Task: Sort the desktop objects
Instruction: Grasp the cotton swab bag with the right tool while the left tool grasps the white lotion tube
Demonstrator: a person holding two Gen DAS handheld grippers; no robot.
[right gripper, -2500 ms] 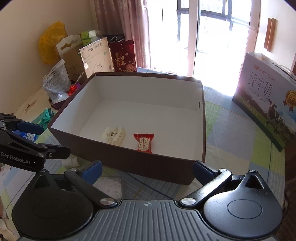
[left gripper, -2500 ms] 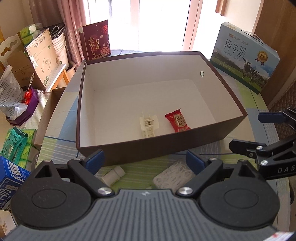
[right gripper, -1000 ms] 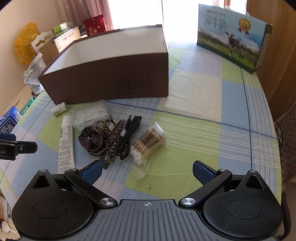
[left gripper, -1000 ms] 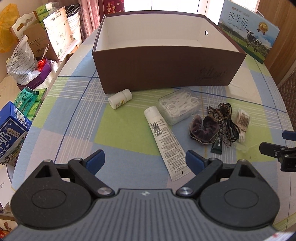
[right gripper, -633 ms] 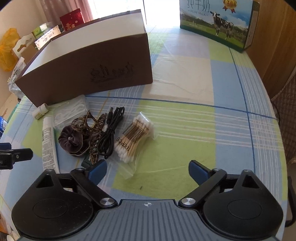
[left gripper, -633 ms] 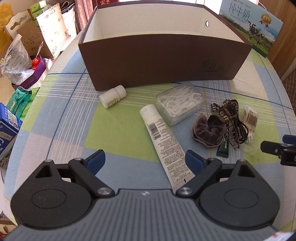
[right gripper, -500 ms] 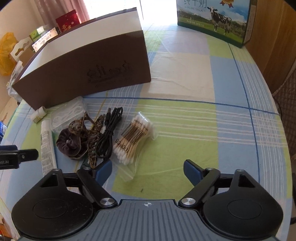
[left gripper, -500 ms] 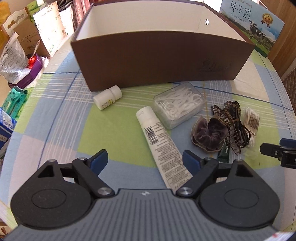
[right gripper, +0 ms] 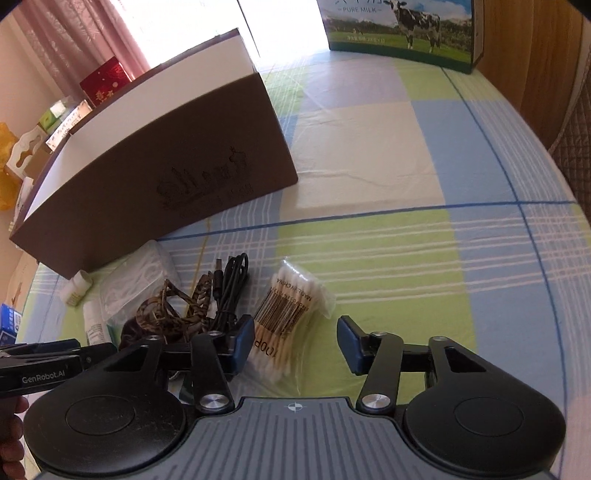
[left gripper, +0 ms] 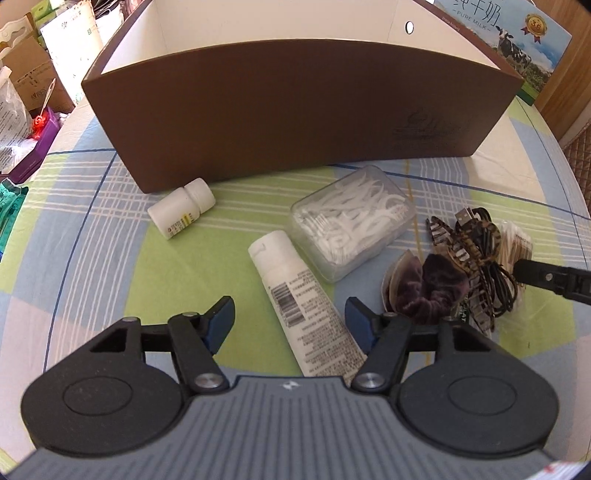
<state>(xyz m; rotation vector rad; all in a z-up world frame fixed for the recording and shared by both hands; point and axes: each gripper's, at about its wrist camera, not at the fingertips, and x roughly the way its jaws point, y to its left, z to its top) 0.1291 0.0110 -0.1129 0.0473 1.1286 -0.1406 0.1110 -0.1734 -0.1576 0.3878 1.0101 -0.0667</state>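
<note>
A white tube lies between the fingers of my left gripper, whose jaws are closing; the pads stand clear of it on both sides. My right gripper is closing around a clear bag of cotton swabs; the left pad is at the bag's edge, the right pad apart. Beside the tube lie a white pill bottle, a clear box of floss picks, a dark scrunchie, a patterned hair clip and a black cable. The brown box stands behind them.
A milk carton box stands at the table's far right. Bags and cartons crowd the floor to the left of the table. The checked tablecloth is bare to the right of the swabs.
Both grippers came down closer to the table and their jaws narrowed. The left one now straddles the tube; the right one rolled and now straddles the swab bag.
</note>
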